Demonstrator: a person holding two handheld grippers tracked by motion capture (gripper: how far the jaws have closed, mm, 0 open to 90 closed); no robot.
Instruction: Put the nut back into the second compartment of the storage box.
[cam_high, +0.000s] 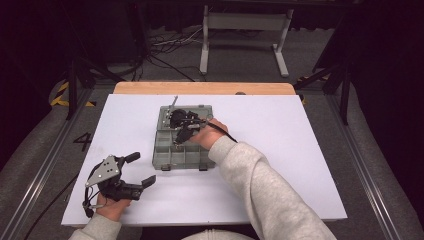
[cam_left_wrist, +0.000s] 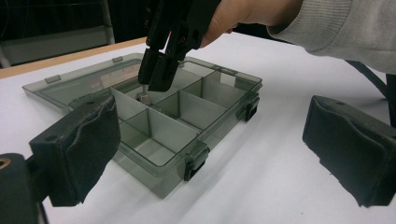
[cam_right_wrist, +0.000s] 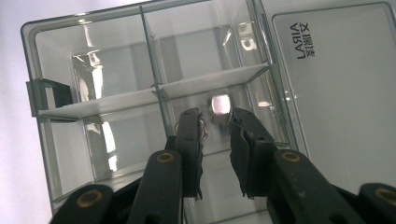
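On a white table top (cam_high: 280, 165) edged with wood at its far side, in a dark room with cables on the floor, we see a smoky clear plastic compartment box (cam_high: 181, 145) lying open with its lid flat behind it. Our right gripper (cam_high: 181, 137) reaches down into one of the middle compartments, its jaws drawn close together with a narrow gap left, and a small metal nut (cam_right_wrist: 220, 105) sits on the compartment floor just beyond their tips, not pinched. Our left gripper (cam_high: 141, 169) rests near the table's front left corner with jaws wide apart and nothing between them.
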